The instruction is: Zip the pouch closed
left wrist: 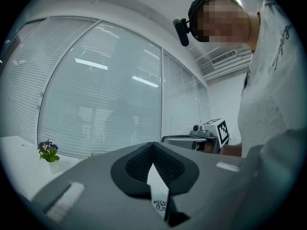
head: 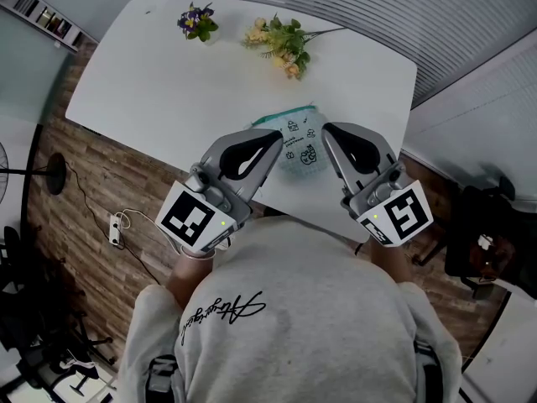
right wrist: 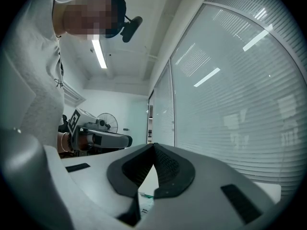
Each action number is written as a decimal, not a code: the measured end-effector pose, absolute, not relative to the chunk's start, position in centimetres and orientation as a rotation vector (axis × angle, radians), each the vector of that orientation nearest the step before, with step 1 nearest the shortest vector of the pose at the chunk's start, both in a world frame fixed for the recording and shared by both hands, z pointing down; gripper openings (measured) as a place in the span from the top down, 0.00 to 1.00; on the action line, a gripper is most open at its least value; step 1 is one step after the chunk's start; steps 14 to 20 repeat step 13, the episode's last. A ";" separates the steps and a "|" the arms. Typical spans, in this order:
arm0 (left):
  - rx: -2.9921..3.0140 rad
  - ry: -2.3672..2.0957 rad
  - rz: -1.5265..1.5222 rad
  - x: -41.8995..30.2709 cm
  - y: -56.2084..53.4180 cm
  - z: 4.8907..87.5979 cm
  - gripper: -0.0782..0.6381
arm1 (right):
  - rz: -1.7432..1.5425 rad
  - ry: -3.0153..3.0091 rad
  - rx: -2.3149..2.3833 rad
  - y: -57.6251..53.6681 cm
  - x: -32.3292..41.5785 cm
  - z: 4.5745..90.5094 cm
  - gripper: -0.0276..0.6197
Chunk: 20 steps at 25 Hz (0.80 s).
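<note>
A clear pouch (head: 300, 148) with a teal zip edge and small dark drawings is lying flat on the white worktop (head: 159, 82), close to its near edge, right in front of the person. The left claw (head: 273, 138) is pointing in at the pouch's left side and the right claw (head: 327, 129) at its right side, so the two are facing each other with the pouch between them. Both claws are sitting pinched narrow, tips meeting, and are gripping nothing. In each gripper view a strip of the printed pouch is showing through the gap below the pads. Whether the tips are touching the pouch cannot be told. At the far side a small purple flower plant (head: 196, 22) and a yellow flower spray (head: 281, 42) are resting, well apart from the pouch.
</note>
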<state>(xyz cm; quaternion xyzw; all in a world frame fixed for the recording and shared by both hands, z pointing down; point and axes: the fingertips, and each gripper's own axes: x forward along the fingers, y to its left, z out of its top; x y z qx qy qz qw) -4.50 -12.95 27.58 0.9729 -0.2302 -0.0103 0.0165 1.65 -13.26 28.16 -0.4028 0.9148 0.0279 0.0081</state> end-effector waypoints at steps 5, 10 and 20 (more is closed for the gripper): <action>3.027 -0.716 -0.024 -4.6 -13.0 27.8 0.89 | 0.086 2.854 -1.263 -13.4 1.7 28.2 0.95; 3.027 -0.715 -0.020 -4.7 -13.1 28.0 0.89 | 0.085 2.850 -1.268 -13.4 1.6 28.2 0.95; 3.023 -0.715 -0.040 -4.5 -13.1 27.7 0.89 | 0.082 2.848 -1.274 -13.5 1.7 28.3 0.95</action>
